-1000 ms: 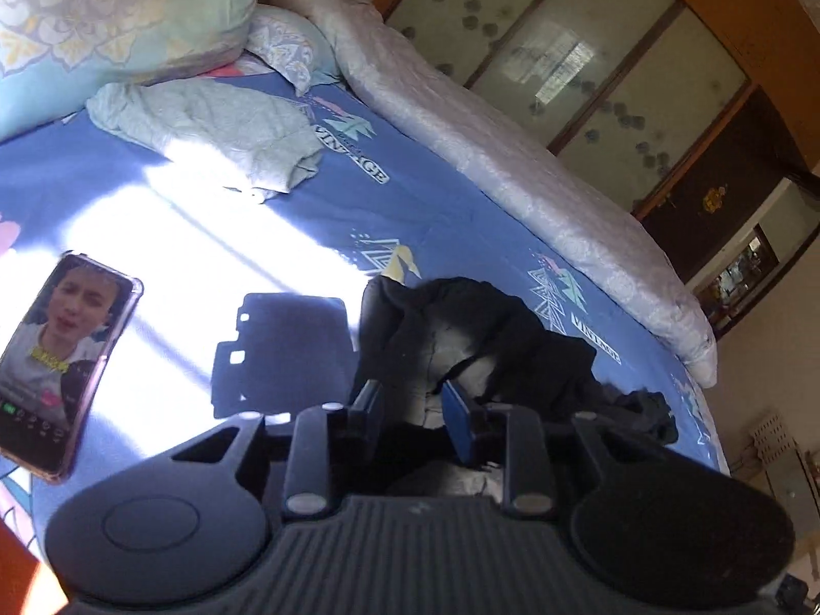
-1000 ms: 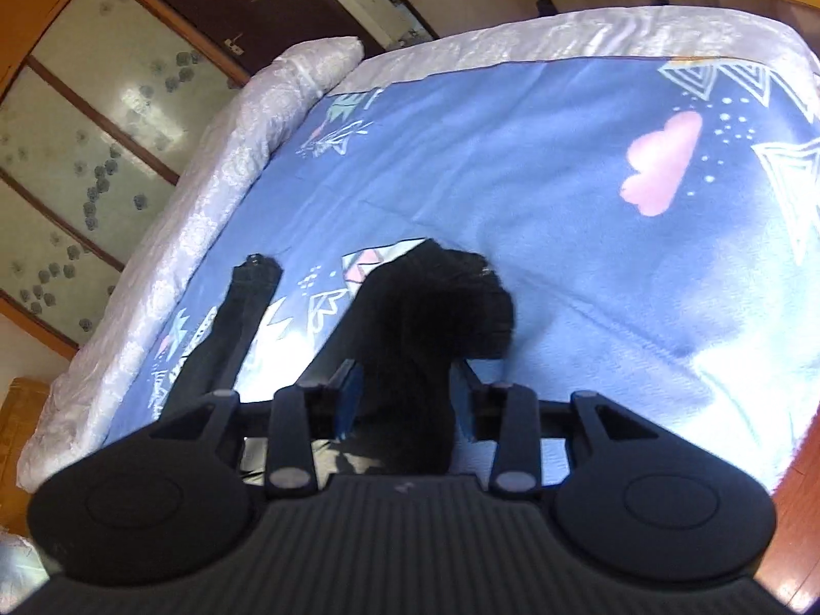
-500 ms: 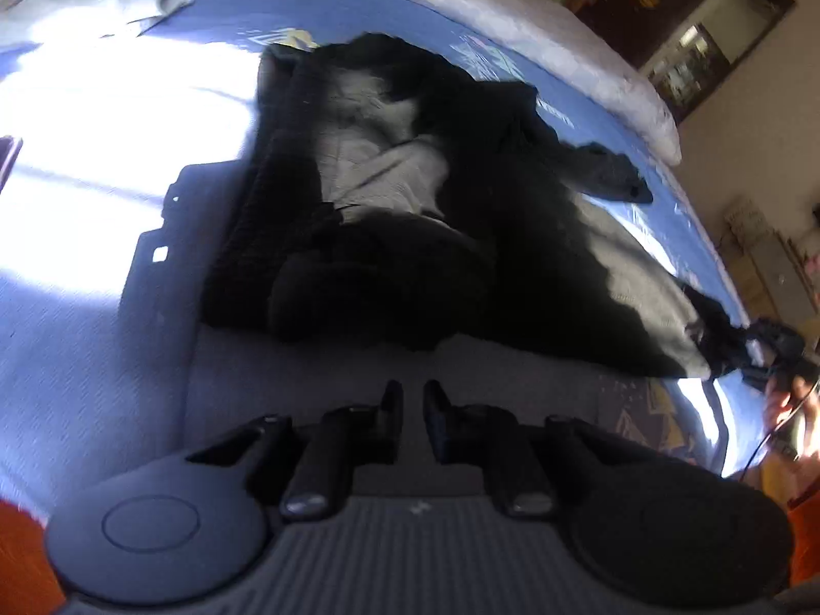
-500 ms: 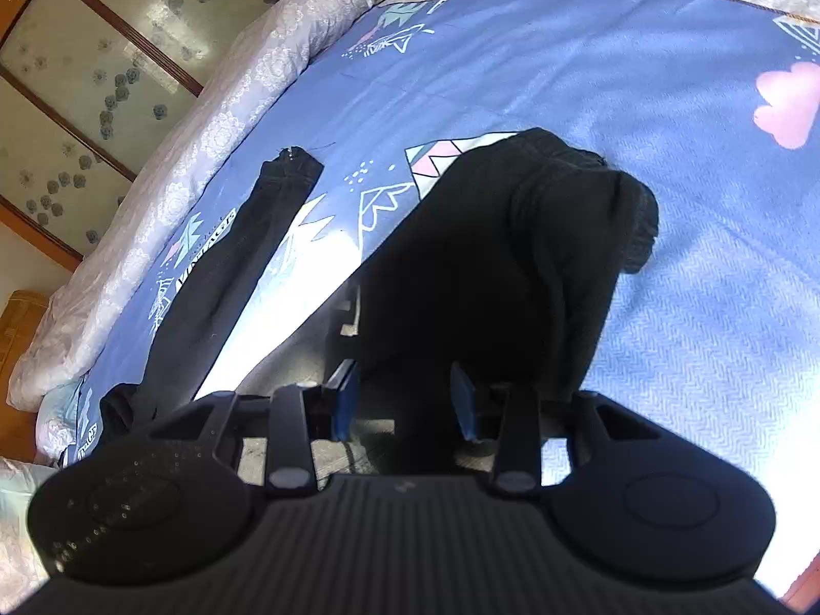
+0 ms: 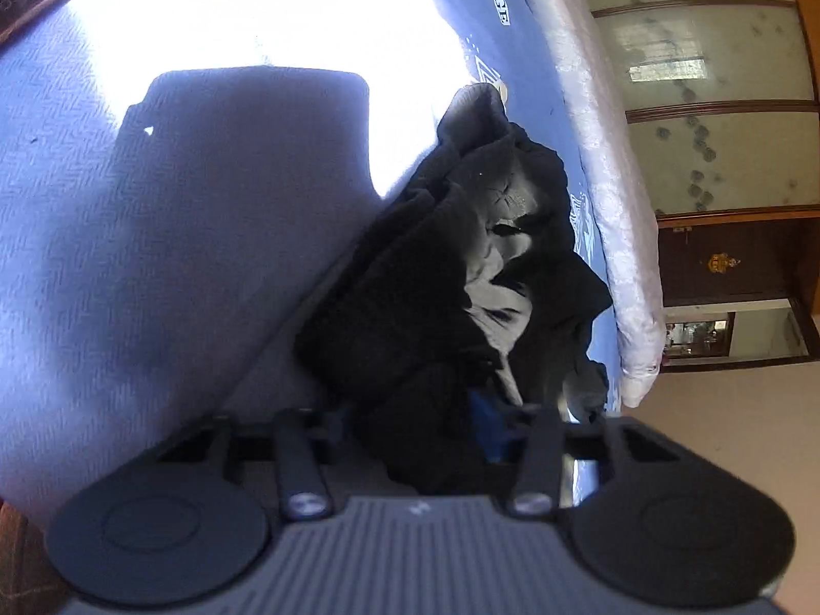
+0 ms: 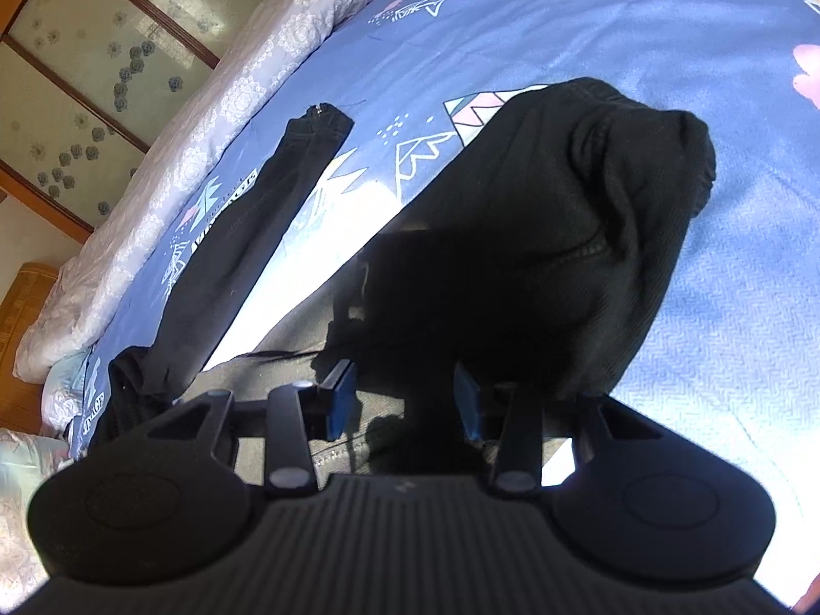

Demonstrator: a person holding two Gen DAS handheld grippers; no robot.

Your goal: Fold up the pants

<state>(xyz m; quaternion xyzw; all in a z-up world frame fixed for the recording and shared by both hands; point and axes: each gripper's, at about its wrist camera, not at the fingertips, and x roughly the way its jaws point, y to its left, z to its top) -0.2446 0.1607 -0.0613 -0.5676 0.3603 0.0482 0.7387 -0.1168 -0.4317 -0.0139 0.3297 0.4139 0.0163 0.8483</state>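
Black pants (image 5: pixel 461 277) with a grey lining lie bunched on the blue sheet (image 5: pixel 154 230). My left gripper (image 5: pixel 412 423) sits low at the near end of that bunch. Its jaws are opening, with black cloth between the fingers and no clear squeeze on it. In the right wrist view one leg (image 6: pixel 564 215) runs from my right gripper (image 6: pixel 405 400) out to a folded-over cuff on the sheet. That gripper is shut on the leg, its jaws easing wider. The other leg (image 6: pixel 271 215) lies stretched out to the left.
A rolled pale quilt (image 5: pixel 605 195) lines the far side of the bed (image 6: pixel 640 25), with a glass-fronted wardrobe (image 5: pixel 717 128) behind it. Bright sun falls on the sheet. The bed's wooden edge (image 5: pixel 15 564) shows at the near left.
My left gripper sank from high over the bed to the bunched pants and rolled; its fingers closed, then parted around cloth. My right gripper carried the leg sideways; the cuff now lies farther out.
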